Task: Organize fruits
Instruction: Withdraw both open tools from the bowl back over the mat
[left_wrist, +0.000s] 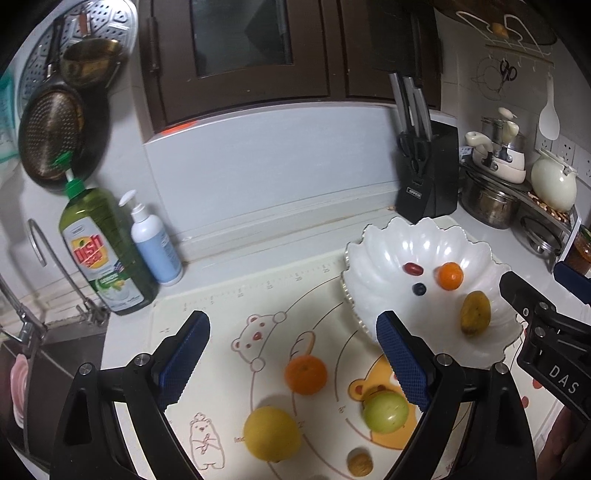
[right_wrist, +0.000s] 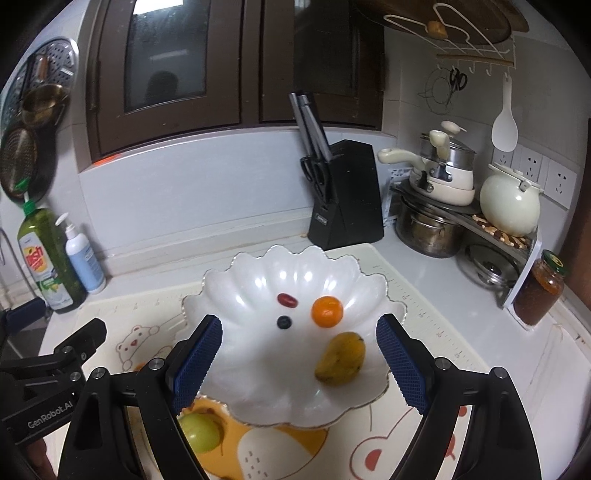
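Fruits lie in two groups on the worktop (left_wrist: 236, 258). Inside the white scalloped bowl (right_wrist: 258, 280) are a small orange (right_wrist: 327, 311), a yellow mango (right_wrist: 340, 359), a red grape tomato (right_wrist: 287, 300) and a blueberry (right_wrist: 284, 322), all apart from one another. On the cartoon bear mat (left_wrist: 221, 332) beside the bowl sit a larger orange (left_wrist: 306, 373), a lemon (left_wrist: 271, 433), a green apple (left_wrist: 386, 411) and a walnut (left_wrist: 360, 465). The left tool (left_wrist: 293, 358) hangs over the mat with its blue pads spread wide and nothing between them; the larger orange shows in the gap below. The right tool (right_wrist: 299, 362) hangs over the near side of the bowl, likewise released and empty, the mango showing in the gap. At the back stand a knife block (right_wrist: 345, 195), a green dish soap bottle (left_wrist: 99, 251) and a white pump bottle (left_wrist: 155, 243)
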